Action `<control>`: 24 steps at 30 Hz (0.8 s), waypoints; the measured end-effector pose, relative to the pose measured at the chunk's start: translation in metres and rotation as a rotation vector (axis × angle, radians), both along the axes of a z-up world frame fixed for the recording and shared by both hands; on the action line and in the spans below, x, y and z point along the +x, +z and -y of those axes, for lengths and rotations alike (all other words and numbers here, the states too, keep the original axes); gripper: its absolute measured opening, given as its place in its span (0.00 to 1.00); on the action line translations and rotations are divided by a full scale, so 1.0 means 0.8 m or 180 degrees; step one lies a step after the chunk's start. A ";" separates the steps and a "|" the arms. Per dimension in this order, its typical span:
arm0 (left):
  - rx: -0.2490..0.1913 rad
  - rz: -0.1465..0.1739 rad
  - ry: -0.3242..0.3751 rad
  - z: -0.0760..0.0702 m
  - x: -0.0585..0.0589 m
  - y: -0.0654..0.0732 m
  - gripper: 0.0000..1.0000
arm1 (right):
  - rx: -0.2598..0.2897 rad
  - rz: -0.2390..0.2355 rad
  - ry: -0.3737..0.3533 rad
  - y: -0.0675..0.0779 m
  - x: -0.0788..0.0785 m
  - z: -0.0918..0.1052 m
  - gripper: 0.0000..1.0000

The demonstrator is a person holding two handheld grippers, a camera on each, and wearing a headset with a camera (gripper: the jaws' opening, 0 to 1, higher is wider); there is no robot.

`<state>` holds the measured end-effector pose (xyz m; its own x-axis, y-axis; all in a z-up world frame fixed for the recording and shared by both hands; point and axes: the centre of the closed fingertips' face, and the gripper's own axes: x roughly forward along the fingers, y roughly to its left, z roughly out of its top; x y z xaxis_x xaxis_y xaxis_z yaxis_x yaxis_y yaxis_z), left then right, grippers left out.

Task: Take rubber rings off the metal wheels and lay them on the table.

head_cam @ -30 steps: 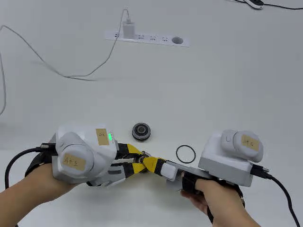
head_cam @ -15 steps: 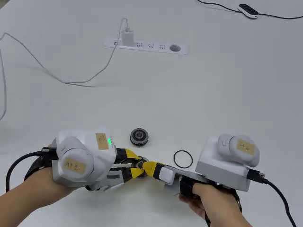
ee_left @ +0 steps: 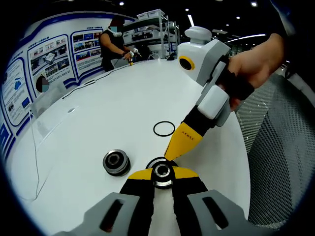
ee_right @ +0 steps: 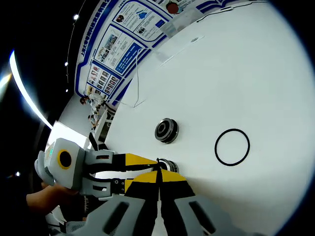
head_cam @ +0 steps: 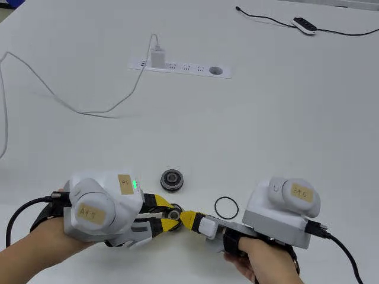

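Observation:
My left gripper is shut on a small metal wheel, held just above the table; the same left gripper sits low left in the head view. My right gripper comes in from the right with its jaws shut, tips at the rim of the held wheel, where a black rubber ring bulges off its edge. A second metal wheel lies on the table just beyond. One loose rubber ring lies flat beside the right gripper.
A white power strip with a plugged charger and a trailing cable lies at the far side of the white table. Another small device with a cord sits at the far right. A person stands far off in the left gripper view.
The head camera has tilted, shifting the whole picture. Both grippers stay joined at the held wheel, with no clear move relative to the loose wheel and ring.

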<state>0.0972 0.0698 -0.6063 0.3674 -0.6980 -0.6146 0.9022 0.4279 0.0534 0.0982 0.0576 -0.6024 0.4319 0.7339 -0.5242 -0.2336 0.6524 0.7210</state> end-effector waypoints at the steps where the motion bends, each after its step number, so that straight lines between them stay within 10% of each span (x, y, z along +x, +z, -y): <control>1: -0.0010 -0.0020 0.0013 0.000 0.000 0.000 0.13 | -0.0004 -0.0005 -0.0005 0.000 0.000 0.000 0.01; 24: -0.0228 0.0122 0.0344 -0.026 0.013 0.041 0.24 | 0.0230 -0.0013 0.0054 0.017 -0.004 -0.019 0.01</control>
